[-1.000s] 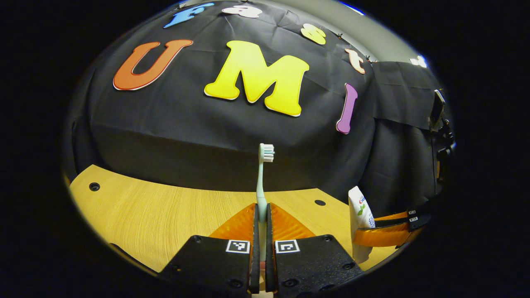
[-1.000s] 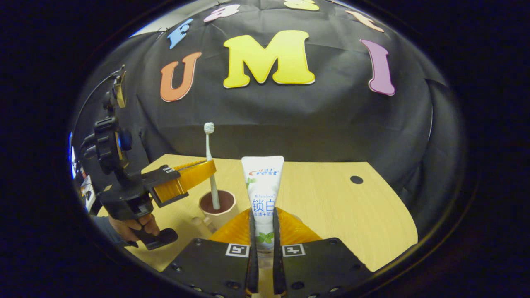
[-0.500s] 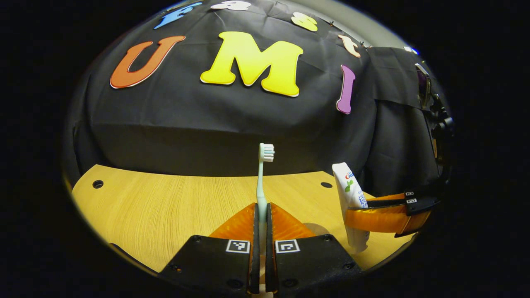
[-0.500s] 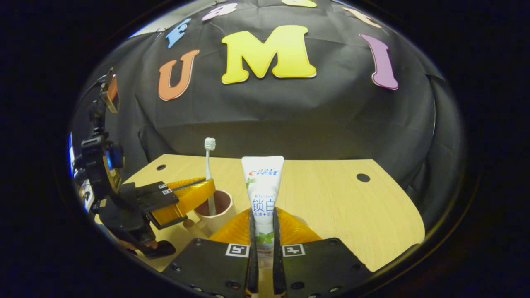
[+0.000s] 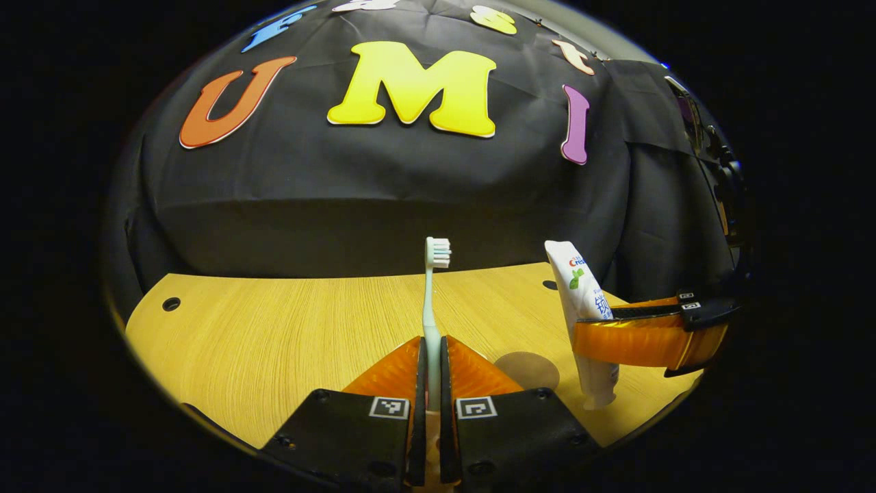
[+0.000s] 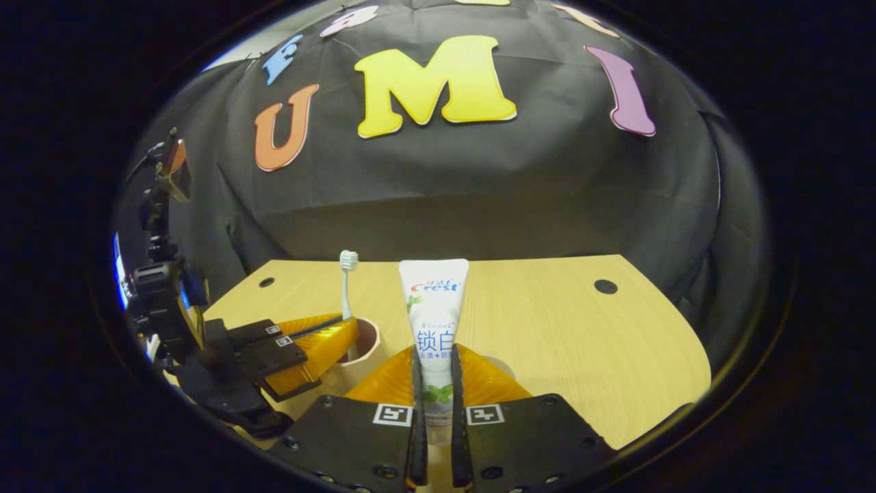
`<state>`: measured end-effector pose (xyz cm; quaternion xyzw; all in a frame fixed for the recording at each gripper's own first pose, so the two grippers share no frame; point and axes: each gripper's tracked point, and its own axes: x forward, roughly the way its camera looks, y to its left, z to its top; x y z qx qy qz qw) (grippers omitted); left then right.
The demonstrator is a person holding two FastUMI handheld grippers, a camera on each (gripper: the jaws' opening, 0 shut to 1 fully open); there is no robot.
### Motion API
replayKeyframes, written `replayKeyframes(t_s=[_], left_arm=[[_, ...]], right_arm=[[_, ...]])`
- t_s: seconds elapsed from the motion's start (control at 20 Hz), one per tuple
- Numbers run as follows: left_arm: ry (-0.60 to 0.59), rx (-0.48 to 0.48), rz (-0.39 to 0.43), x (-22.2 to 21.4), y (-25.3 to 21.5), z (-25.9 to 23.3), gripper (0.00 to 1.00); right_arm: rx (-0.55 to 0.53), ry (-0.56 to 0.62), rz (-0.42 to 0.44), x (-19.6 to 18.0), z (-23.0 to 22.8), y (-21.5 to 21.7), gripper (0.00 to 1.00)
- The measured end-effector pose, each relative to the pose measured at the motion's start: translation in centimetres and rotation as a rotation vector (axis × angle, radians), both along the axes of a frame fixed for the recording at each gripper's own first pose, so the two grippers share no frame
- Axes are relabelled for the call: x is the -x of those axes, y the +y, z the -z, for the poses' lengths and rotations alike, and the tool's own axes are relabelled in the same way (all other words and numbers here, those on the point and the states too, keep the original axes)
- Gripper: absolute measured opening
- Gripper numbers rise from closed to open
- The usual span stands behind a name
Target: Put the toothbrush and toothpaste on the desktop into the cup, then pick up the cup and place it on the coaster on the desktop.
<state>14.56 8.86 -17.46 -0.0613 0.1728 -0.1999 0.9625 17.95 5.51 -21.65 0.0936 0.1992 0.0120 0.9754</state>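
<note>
Over the desk, left gripper jaws clamp the light, stiff toothbrush low on its handle above the cup; right gripper jaws pinch the soft, squashy toothpaste near its cap end.

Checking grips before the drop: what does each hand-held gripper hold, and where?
Left hand-held gripper: toothbrush, by its lower handle. Right hand-held gripper: toothpaste, near its lower end.

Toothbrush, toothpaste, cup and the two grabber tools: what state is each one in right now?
Toothbrush: upright, bristles up, clamped in the left gripper, lower end in the cup.
Toothpaste: upright, cap down, clamped in the right gripper, above the table.
Cup: standing upright on the table.
Coaster: flat on the table, nothing on it.
</note>
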Motion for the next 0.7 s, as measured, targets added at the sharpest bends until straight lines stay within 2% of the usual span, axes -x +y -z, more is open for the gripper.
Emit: replayKeyframes(t_s=[0.2, 0.25, 0.3, 0.4, 0.6, 0.65, 0.7], left_arm=[[-0.001, -0.009, -0.008, 0.1, 0.2, -0.3, 0.15], [-0.006, -0.007, -0.015, 0.1, 0.4, -0.6, 0.21], [-0.010, -0.008, -0.018, 0.3, 0.5, -0.8, 0.35], [-0.009, -0.009, -0.027, 0.7, 1.0, -1.1, 0.48], [-0.017, 0.010, -0.072, 1.8, 3.1, -2.3, 0.67], [-0.023, 0.012, -0.085, 2.0, 3.7, -2.6, 0.84], [-0.024, 0.005, -0.102, 2.3, 4.5, -2.8, 0.93]], right_arm=[[-0.012, -0.013, -0.002, -0.2, -0.5, 0.0, 0.14], [-0.011, -0.017, -0.001, -0.3, -0.6, -0.2, 0.14], [-0.013, -0.022, -0.001, -0.3, -0.7, -0.3, 0.14], [-0.022, -0.039, 0.001, -0.6, -1.3, -0.4, 0.14], [-0.036, -0.105, -0.015, -1.4, -2.9, 0.1, 0.13], [-0.037, -0.130, -0.018, -1.7, -3.6, 0.3, 0.13], [-0.042, -0.156, -0.025, -2.0, -4.1, 0.7, 0.14]])
